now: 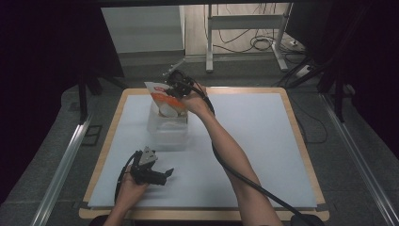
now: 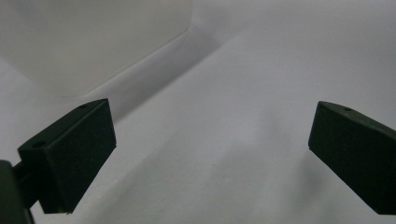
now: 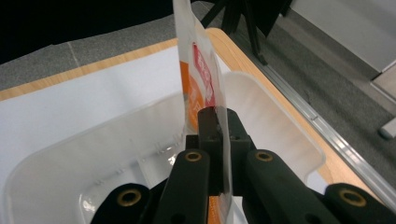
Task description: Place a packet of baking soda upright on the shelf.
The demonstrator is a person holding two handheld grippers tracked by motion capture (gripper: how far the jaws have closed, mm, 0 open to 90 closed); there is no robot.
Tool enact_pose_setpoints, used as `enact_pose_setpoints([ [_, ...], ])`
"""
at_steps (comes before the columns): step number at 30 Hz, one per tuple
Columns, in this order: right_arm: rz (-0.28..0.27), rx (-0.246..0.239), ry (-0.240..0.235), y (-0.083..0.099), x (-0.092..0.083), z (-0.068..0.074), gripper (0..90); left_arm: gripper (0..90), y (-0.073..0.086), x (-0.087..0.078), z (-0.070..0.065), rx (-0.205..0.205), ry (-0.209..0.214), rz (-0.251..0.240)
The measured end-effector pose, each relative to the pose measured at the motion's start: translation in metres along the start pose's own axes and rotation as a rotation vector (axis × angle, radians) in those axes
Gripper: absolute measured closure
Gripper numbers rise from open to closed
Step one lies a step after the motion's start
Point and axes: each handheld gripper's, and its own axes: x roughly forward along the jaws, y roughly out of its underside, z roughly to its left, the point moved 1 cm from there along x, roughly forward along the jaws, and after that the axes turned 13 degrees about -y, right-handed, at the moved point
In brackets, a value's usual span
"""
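The right hand-held gripper (image 3: 218, 122) is pinched tight on a thin packet (image 3: 201, 79), white with orange and red print, and the packet's flat edge is sandwiched between the two black jaws. The packet stands upright out of the grip, with its top rising above the jaws. Right below and around that right hand-held gripper sits a clear plastic tub (image 3: 275, 116), whose rim curves round on either side of the jaws, so the packet's lower part is down inside it. From the high view, the right hand (image 1: 195, 101) reaches across to the tub (image 1: 165, 129) at the far side of the counter (image 1: 263, 141), and the packet (image 1: 164, 99) pokes up above the tub's rim.

Now the left hand-held gripper (image 2: 210, 154): its jaws are spread wide apart with nothing between them, just bare white counter (image 2: 243, 93) underneath. Ahead of it and off to its left, the tub's frosted wall (image 2: 88, 42) stands near. In the high view the left hand (image 1: 131, 186) rests low on the counter with its gripper (image 1: 162, 175) pointing across the white surface, on the near side of the tub and apart from it.
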Motion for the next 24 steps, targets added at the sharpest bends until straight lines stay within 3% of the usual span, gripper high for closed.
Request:
enact_pose_setpoints([
  [3, 0.012, 0.023, 0.015, 0.005, -0.003, -0.005, 88.1, 0.8, 0.0, 0.0, 0.0, -0.001, 0.0, -0.002],
  [10, 0.024, 0.026, 0.021, 0.012, -0.006, -0.008, 86.3, 0.8, 0.0, 0.0, -0.001, 0.008, -0.001, 0.002],
  [17, 0.023, 0.026, 0.024, 0.011, -0.014, -0.008, 77.7, 0.9, 0.0, 0.001, -0.001, 0.004, -0.001, 0.003],
  [24, 0.006, 0.04, 0.027, 0.012, -0.027, -0.005, 63.6, 0.8, -0.001, 0.001, -0.002, 0.006, -0.002, 0.002],
])
